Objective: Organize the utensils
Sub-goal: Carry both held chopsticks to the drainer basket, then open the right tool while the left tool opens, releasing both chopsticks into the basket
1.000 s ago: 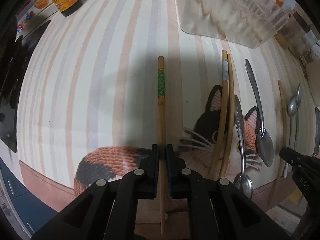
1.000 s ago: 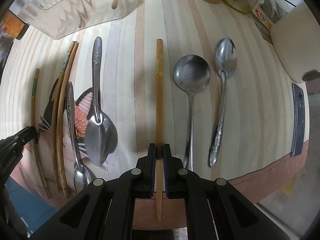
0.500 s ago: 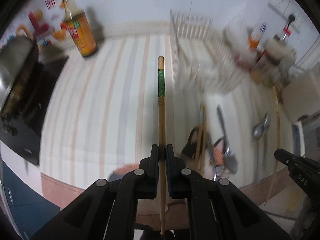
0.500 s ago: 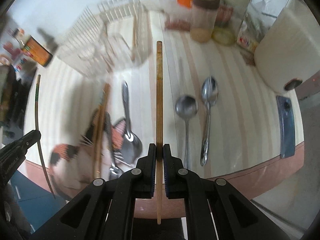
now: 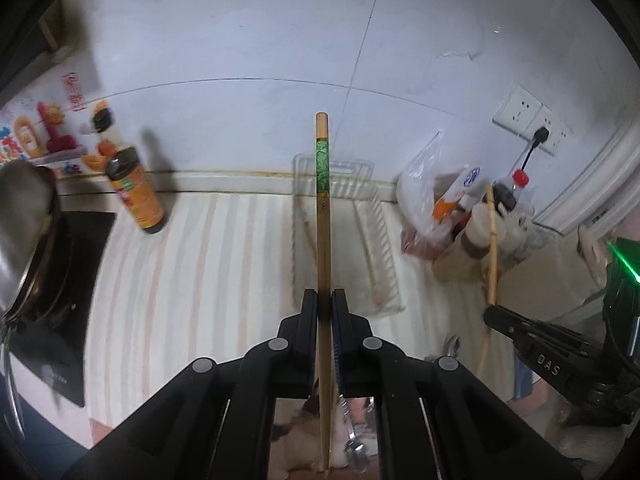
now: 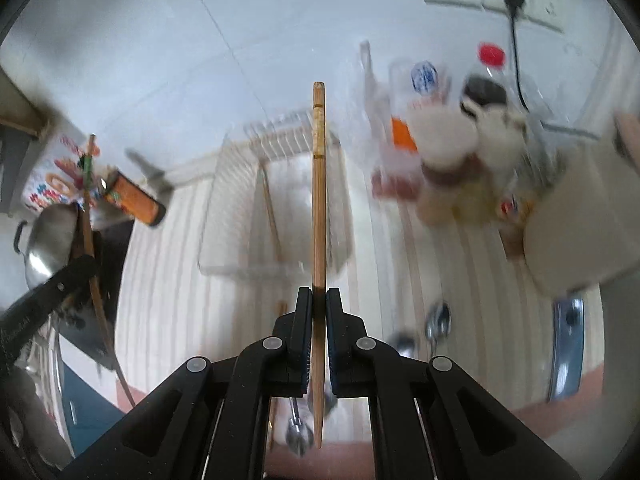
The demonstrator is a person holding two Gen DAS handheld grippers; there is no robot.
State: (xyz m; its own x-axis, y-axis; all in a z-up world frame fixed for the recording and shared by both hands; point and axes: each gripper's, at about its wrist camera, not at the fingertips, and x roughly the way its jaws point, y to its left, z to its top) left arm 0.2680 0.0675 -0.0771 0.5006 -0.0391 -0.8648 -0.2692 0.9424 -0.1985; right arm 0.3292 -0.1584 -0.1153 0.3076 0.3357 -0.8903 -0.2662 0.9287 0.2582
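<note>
My left gripper (image 5: 323, 300) is shut on a wooden chopstick with a green band (image 5: 322, 216), held high above the striped counter. My right gripper (image 6: 319, 300) is shut on a plain wooden chopstick (image 6: 319, 200), also lifted. Each gripper shows in the other's view: the right gripper (image 5: 490, 312) at the right edge with its chopstick (image 5: 493, 248), the left gripper (image 6: 86, 262) at the left with its green-banded chopstick (image 6: 86, 184). A clear plastic utensil rack (image 5: 360, 248) (image 6: 276, 200) stands ahead at the back wall. Spoons (image 6: 438, 320) lie blurred on the counter below.
An orange sauce bottle (image 5: 136, 196) stands back left beside a black stove (image 5: 52, 312) with a steel pan (image 5: 20, 232). Jars, bottles and a plastic bag (image 5: 460, 208) crowd the back right. A white board (image 6: 580, 232) and a blue-grey phone (image 6: 566, 348) lie right.
Both grippers have risen off the mat with their chopsticks and tilted up, so the back wall, the rack and the bottles now fill the views. The cat mat and spoons dropped to the bottom edge.
</note>
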